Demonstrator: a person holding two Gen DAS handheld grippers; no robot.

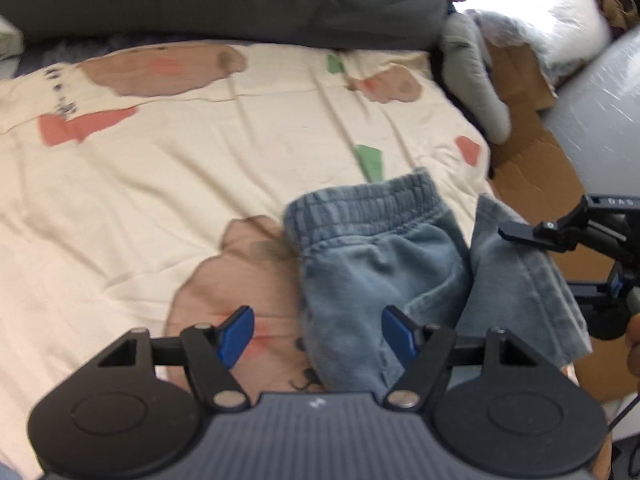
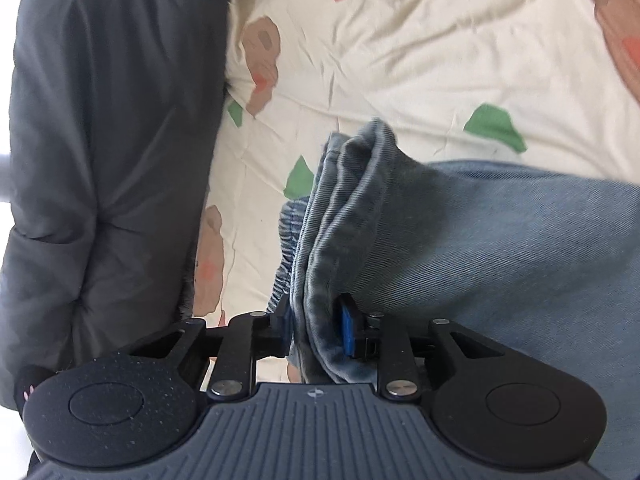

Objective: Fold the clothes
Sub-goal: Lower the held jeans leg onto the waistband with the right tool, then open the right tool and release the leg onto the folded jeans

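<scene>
Your right gripper [image 2: 316, 336] pinches a bunched edge of the small faded blue denim trousers [image 1: 372, 264] on the cream printed bedsheet [image 1: 160, 168] — your left gripper [image 1: 318, 334], fingers spread wide, hovers just above their lower end, elastic waistband pointing away from you.

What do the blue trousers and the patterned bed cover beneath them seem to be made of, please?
The blue trousers look like soft washed denim: diagonal twill lines and faded seams show in the right wrist view, with a gathered elastic waistband. The patterned bed cover looks like matte woven cotton, judging by its fine creases and flat printed shapes, though the fibre cannot be told for sure.
</scene>
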